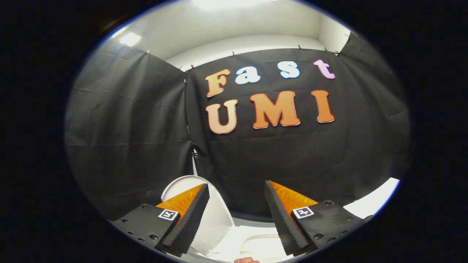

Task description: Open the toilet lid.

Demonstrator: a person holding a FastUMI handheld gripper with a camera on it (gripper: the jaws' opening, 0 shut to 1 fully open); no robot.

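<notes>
I am holding the jaws (237,199) spread wide, with nothing between them and neither finger touching anything. Just ahead of and behind the left finger (190,215), the toilet lid (215,219) is standing raised, its pale rounded top rising past that fingertip and its lower edge dropping toward the hinge region near the base of the finger. Between the two fingers and lower down, the white toilet rim (256,241) and bowl opening are showing, which I am reading as the seat area exposed beneath the lid. Beyond the lid, the black cloth wall (292,160) is hanging close behind the fixture, and a white ceiling (226,22) with a bright light is sitting above it. I am judging the lid already lifted to near upright, so the task is appearing largely complete from this position. I am expecting the lid to handle as a light, stiff, smooth plastic shell that pivots freely on its hinge and could slip against the pads; the free curved edge, farthest from the hinge, is offering the best purchase. A small pale shape at the very bottom, possibly a fingertip, is too slight to identify.
</notes>
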